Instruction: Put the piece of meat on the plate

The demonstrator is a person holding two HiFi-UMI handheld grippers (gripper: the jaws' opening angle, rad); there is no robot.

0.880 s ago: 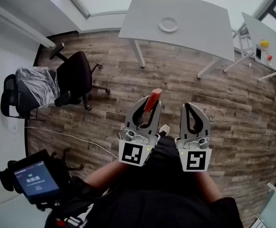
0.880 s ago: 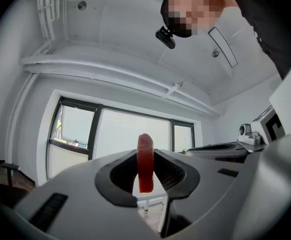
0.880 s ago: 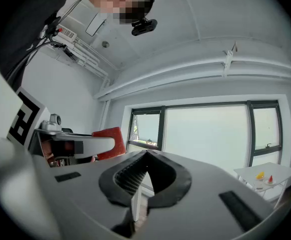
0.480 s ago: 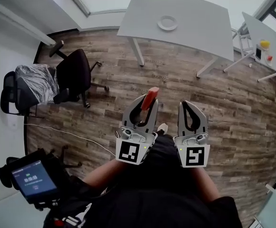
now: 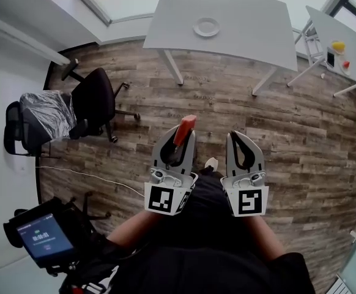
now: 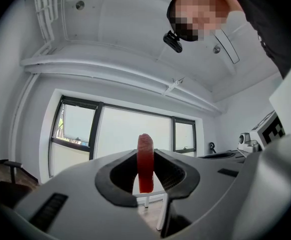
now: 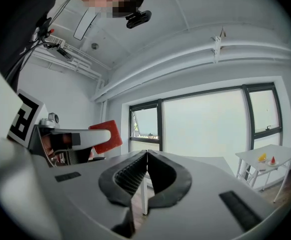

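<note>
A flat red piece of meat (image 5: 183,130) stands on edge between the tips of my left gripper (image 5: 184,135), which is shut on it. In the left gripper view the piece of meat (image 6: 145,162) rises upright between the pads, and the right gripper view catches the piece of meat (image 7: 106,136) from the side. My right gripper (image 5: 235,138) is held beside the left one, shut and empty. Both point level over the wood floor. A white plate (image 5: 206,27) lies on the grey table (image 5: 251,23) far ahead.
A black office chair (image 5: 94,101) and a second chair (image 5: 38,115) with grey cloth stand at the left. A smaller white table (image 5: 340,45) with small objects is at the right. A cable (image 5: 86,175) runs over the floor. A handheld screen (image 5: 45,238) shows at lower left.
Both grippers have drifted slightly left and down in the head view, while the table and plate have shifted left and nearer the top edge. The meat stays gripped.
</note>
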